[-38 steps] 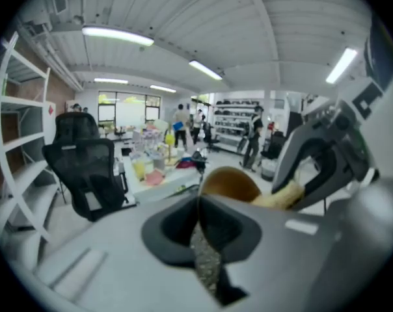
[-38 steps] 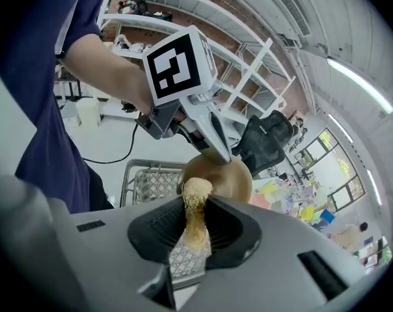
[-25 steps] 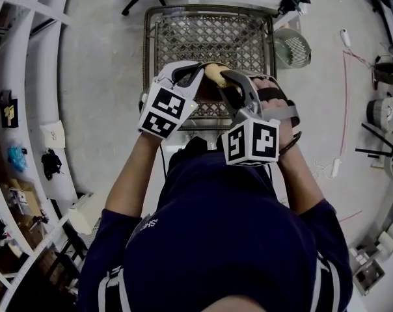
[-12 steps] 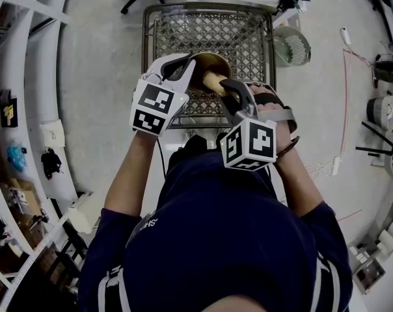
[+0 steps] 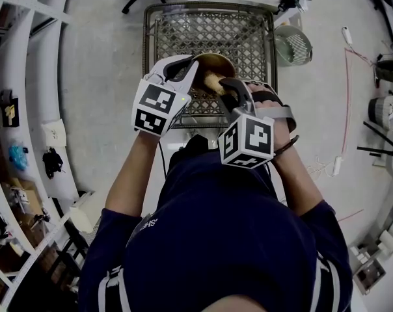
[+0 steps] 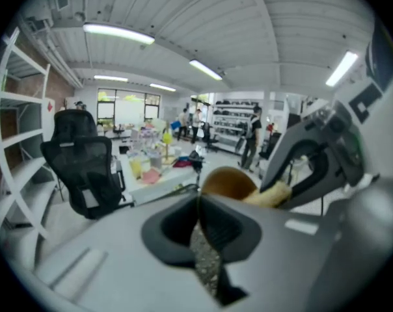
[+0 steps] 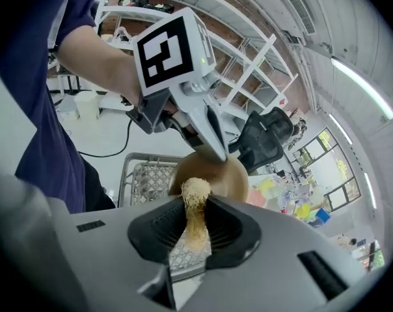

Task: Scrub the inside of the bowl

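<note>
A tan bowl point(image 5: 217, 63) is held up on its side over a wire basket point(image 5: 209, 31). My left gripper point(image 5: 192, 65) is shut on the bowl's rim; in the left gripper view that rim point(image 6: 198, 208) shows as a thin edge between the pads, with the bowl point(image 6: 226, 181) beyond. My right gripper point(image 5: 223, 87) is shut on a straw-coloured fibrous scrubber point(image 5: 211, 80). Seen from the right gripper view, the scrubber point(image 7: 196, 203) sticks out past the jaws, its tip against the bowl's inside point(image 7: 216, 173). The left gripper point(image 7: 213, 138) clamps the rim from above.
The wire basket stands on a pale floor, in front of the person. A round wire fan guard point(image 5: 292, 46) lies to the basket's right. White shelving point(image 5: 27, 77) runs along the left. A black office chair point(image 6: 86, 168) and a cluttered table point(image 6: 151, 168) are behind.
The left gripper has shifted a little left and up, and the bowl has come up from between the grippers into plainer view. The right gripper with the scrubber has moved slightly left.
</note>
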`<action>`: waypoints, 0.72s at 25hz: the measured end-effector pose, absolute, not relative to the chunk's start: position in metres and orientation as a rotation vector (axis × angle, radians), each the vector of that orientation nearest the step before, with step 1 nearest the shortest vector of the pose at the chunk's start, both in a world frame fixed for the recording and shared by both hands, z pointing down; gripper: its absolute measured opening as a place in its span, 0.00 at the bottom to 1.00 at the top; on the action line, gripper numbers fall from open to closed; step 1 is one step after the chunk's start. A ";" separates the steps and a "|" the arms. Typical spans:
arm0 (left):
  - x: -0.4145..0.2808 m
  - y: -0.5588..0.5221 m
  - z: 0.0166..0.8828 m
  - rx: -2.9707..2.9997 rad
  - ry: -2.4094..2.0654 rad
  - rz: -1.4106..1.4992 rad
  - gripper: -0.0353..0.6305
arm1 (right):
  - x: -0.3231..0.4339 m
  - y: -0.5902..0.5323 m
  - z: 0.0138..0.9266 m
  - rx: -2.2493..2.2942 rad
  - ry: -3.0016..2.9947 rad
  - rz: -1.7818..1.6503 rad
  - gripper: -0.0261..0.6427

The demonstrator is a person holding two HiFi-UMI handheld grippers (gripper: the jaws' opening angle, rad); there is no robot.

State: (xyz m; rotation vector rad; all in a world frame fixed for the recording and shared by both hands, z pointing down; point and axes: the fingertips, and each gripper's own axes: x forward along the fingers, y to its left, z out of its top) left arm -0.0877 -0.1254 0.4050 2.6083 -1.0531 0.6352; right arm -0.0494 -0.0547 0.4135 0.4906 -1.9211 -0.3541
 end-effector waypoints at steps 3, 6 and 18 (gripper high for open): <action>-0.086 -0.124 0.410 2.610 -1.044 0.663 0.07 | -0.041 -0.071 0.406 0.572 -1.892 -0.369 0.14; -0.082 -0.123 0.410 2.611 -1.025 0.649 0.07 | -0.039 -0.087 0.393 0.663 -1.905 -0.407 0.14; -0.088 -0.133 0.401 2.597 -1.044 0.615 0.07 | -0.064 -0.063 0.418 0.498 -1.968 -0.369 0.14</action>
